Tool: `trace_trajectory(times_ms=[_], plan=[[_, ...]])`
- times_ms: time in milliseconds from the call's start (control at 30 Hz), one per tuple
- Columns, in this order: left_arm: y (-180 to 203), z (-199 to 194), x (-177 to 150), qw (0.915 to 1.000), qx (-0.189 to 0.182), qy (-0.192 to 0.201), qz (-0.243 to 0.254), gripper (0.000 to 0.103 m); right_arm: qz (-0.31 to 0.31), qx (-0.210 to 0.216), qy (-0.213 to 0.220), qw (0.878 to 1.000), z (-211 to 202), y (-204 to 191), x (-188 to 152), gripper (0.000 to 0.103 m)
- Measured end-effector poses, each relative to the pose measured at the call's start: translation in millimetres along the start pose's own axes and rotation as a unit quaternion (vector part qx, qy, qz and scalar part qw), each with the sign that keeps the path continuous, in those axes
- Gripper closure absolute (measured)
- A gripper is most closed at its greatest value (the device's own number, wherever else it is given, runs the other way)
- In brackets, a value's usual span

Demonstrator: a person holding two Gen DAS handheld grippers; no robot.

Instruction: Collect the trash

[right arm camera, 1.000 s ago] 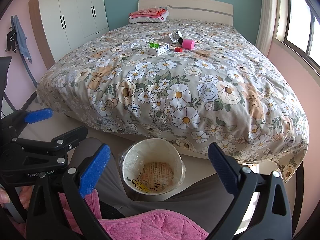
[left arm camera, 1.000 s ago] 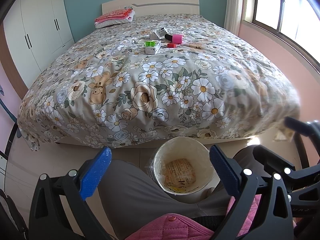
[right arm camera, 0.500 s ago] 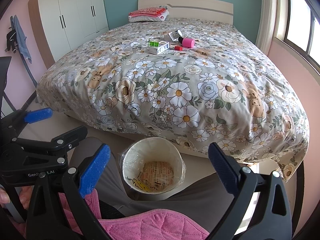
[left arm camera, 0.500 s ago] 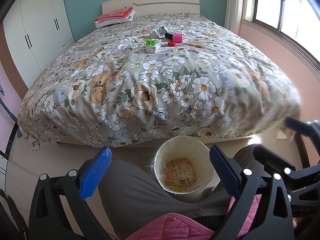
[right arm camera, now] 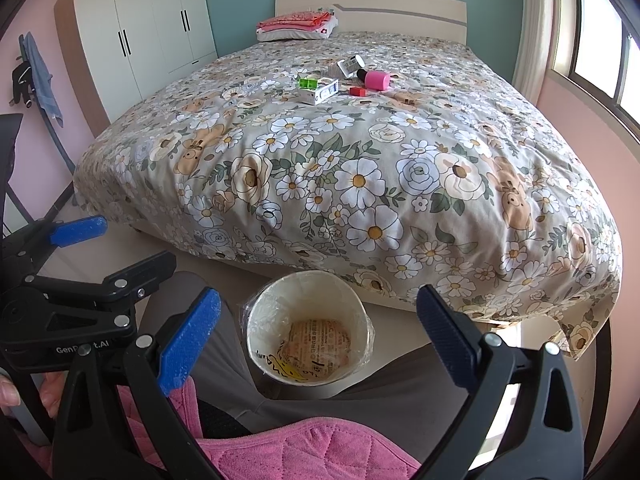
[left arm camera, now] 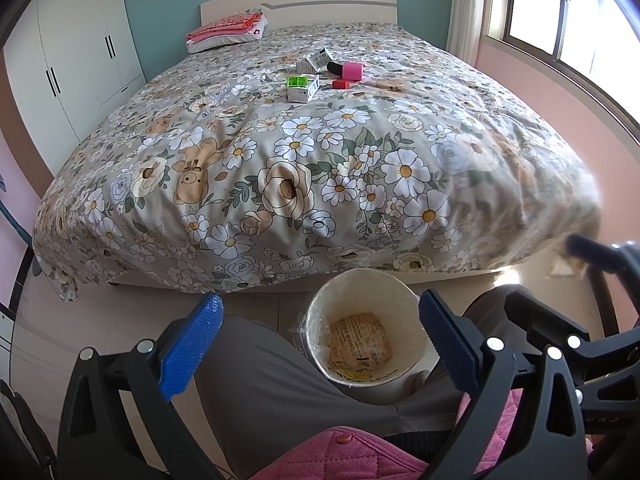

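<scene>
While both claws point(left arm camera: 320, 340) point(right arm camera: 318, 336) gape empty, the paper cup point(left arm camera: 362, 312) holds a printed wrapper point(left arm camera: 360, 338).

In the right wrist view, white lettering on the black frame of the left gripper point(right arm camera: 80, 232) reads "GenR", then a bolt, then "t.AI", probably "GenRobot.AI". The wrapper point(right arm camera: 320, 346) in the paper bin point(right arm camera: 256, 312) carries print too small to read.

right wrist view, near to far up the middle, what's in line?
Paper cup on the floor, foot edge of the floral duvet, white box, pink cylinder, folded pink bedding, headboard.
</scene>
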State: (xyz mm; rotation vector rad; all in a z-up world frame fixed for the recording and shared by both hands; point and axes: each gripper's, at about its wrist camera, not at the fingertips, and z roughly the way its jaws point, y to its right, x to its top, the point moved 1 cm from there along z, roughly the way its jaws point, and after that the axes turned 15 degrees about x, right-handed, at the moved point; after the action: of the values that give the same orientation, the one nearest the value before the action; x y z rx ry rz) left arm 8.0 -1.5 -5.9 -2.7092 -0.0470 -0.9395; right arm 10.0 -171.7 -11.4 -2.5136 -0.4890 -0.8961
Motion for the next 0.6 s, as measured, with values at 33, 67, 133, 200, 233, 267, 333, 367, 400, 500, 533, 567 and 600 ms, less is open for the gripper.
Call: trace_trajectory(times_ms=[33,67,133,200,233,267,333,367,400,500,533,567,600], plan=[[0.9,0.5,1.2,1.0000,0.000,0.002,0.001,0.003,0.000,0.000,0.000,1.000,0.3,0.2,1.4,0.006],[1.2,0.5,2.5,1.0000,0.000,0.005,0.001,0.003,-0.001,0.001,0.002,1.000,0.4,-0.3,2.2,0.006],[1.4,-1.0,5.7,0.9999,-0.003,0.013,-0.001,0.003,-0.003,0.005,0.008,1.000,-1.3,0.1,7.1,0.007],[-0.4,-2.0,11.4,0.9997,-0.003,0.023,-0.006,0.003,-0.005,0.004,0.015,1.000,-2.7,2.8,14.1,0.007],[-1.1,-2.1,14.8,0.9996,-0.002,0.028,-0.008,0.003,-0.005,0.004,0.018,1.000,-3.7,3.8,18.1,0.007],[-2.3,-1.3,17.6,0.9995,0.000,0.030,-0.010,0.003,-0.005,0.002,0.023,1.000,-4.9,5.3,21.9,0.007],[-4.5,1.2,27.2,0.9993,0.003,0.032,-0.017,0.003,-0.005,-0.005,0.034,0.999,-7.6,9.1,31.2,0.007],[-6.3,2.7,30.7,0.9992,0.004,0.033,-0.021,0.003,-0.007,-0.009,0.040,0.999,-9.2,10.8,35.1,0.007],[-8.1,4.1,35.6,0.9991,0.005,0.033,-0.026,0.003,-0.009,-0.013,0.043,0.999,-10.5,13.0,39.2,0.007],[-13.8,7.2,50.4,0.9987,0.004,0.036,-0.037,0.003,-0.013,-0.020,0.050,0.998,-13.4,18.0,49.1,0.007],[-15.0,8.0,55.9,0.9985,0.004,0.039,-0.039,0.003,-0.014,-0.021,0.052,0.998,-14.0,20.0,52.9,0.007],[-16.0,9.0,62.3,0.9982,0.005,0.044,-0.040,0.003,-0.016,-0.020,0.053,0.998,-13.7,21.1,56.4,0.007],[-16.3,10.7,68.3,0.9979,0.006,0.049,-0.041,0.003,-0.017,-0.021,0.053,0.998,-12.7,22.9,60.1,0.007]])
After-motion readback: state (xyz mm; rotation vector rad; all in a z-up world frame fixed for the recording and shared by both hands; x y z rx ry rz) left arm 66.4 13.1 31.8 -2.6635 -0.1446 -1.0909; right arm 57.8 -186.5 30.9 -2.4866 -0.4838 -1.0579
